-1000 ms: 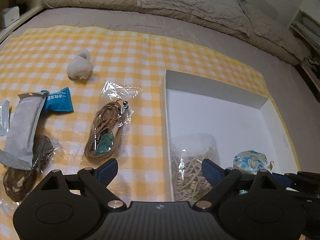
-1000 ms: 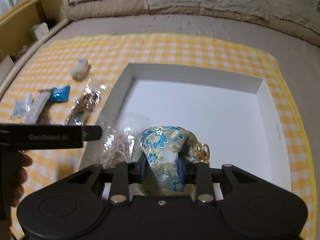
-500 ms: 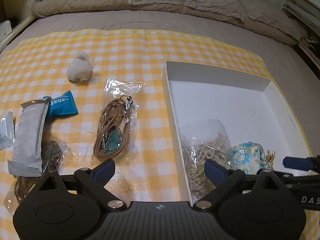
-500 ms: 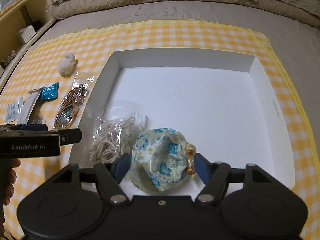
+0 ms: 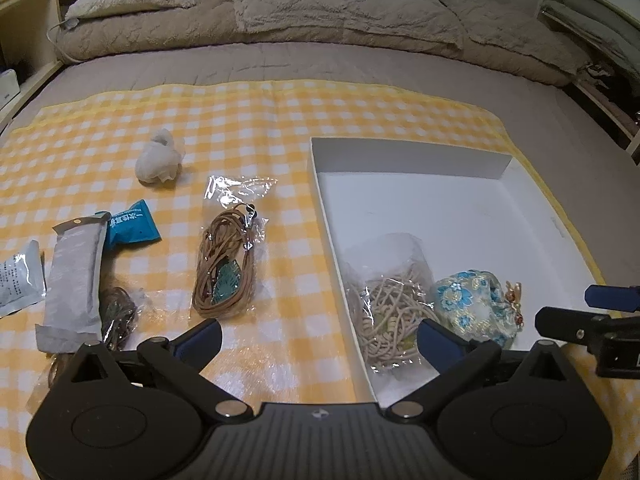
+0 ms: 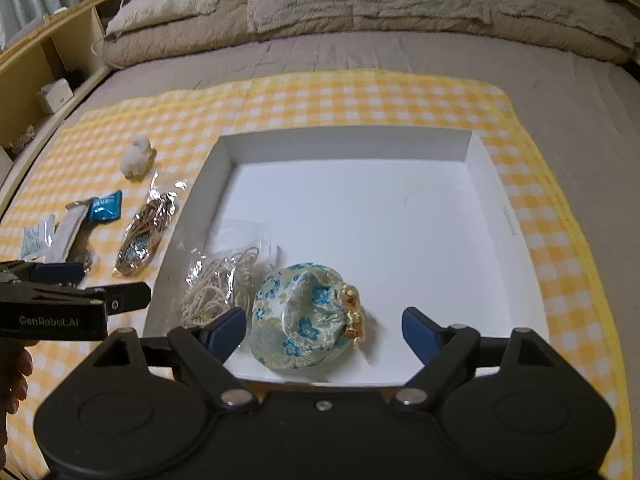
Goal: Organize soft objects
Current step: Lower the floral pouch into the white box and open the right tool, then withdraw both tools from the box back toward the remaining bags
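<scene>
A white box (image 6: 496, 184) lies on a yellow checked cloth (image 5: 120, 128). In its near left corner sit a blue floral pouch (image 6: 304, 320) and a clear bag of beige cord (image 6: 216, 280); both also show in the left wrist view, the pouch (image 5: 472, 308) and the bag (image 5: 388, 304). My right gripper (image 6: 322, 326) is open and empty, its jaws wide apart either side of the pouch. My left gripper (image 5: 318, 336) is open and empty above the cloth by the box's left wall. A bag of brown cord (image 5: 226, 264) lies ahead of it.
On the cloth to the left lie a white cloth ball (image 5: 158, 158), a blue packet (image 5: 130, 226), a grey sachet (image 5: 74, 276), a white sachet (image 5: 16, 276) and a dark cord bag (image 5: 118, 314). Pillows (image 5: 340, 0) lie behind, a wooden shelf (image 6: 44, 60) stands at left.
My right gripper opened and let go of the floral pouch, which now rests in the box. Both grippers pulled back and up a little.
</scene>
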